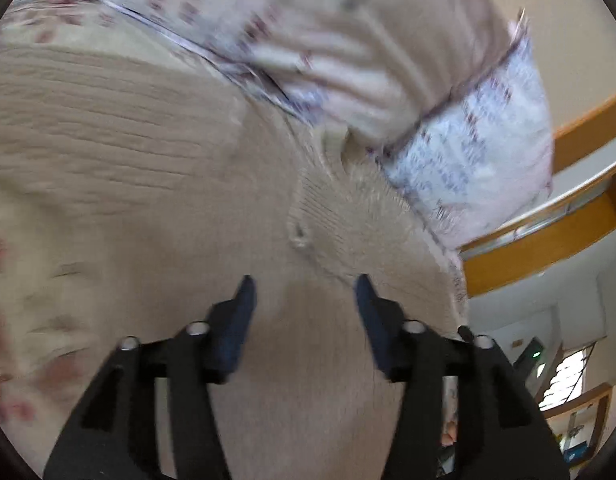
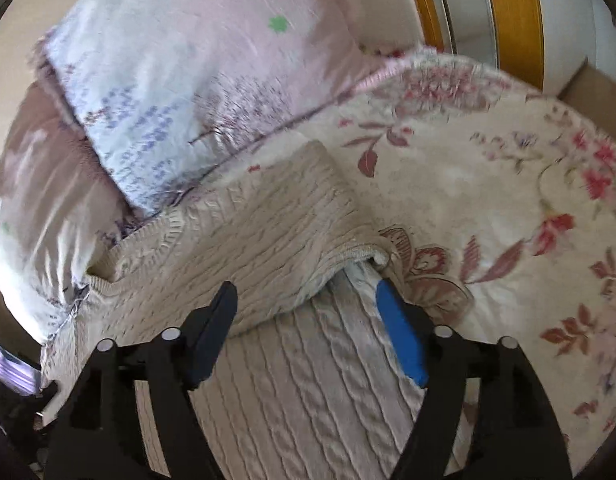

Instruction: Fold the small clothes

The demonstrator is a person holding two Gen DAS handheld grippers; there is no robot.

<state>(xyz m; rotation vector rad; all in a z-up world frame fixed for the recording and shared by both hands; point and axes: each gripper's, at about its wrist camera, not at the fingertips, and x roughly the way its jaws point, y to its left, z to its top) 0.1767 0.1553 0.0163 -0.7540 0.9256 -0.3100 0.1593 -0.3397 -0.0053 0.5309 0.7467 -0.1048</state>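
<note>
Left gripper (image 1: 306, 294): jaws spread wide with nothing between them; the beige knit lies directly beyond and beneath the tips; whether a tip touches the cloth cannot be told, as the view is blurred.

Right gripper (image 2: 306, 300): jaws spread wide with nothing clamped; the left finger (image 2: 212, 332) overlaps the folded flap, the blue-padded right finger (image 2: 401, 336) sits at the flap's corner beside the lower layer; contact cannot be told.

Sweater (image 2: 244, 240): beige cable knit, lying on the bed ahead of and under both grippers; in the right wrist view an upper layer is folded over a lower one, its ribbed edge running diagonally across in front of the fingers; in the left wrist view the sweater (image 1: 148, 160) fills the middle and left of the frame, with a small pucker just ahead of the tips.

Floral bedsheet (image 2: 487, 184): cream with pink and red flowers; to the right of the right gripper, under the sweater.

Pillow (image 2: 180, 80): pale pink and lilac print; beyond the sweater, ahead and left of the right gripper; ahead and right of the left gripper (image 1: 475, 160).

Wooden bed frame (image 1: 547, 240): orange-brown; far right of the left gripper, past the pillow.
</note>
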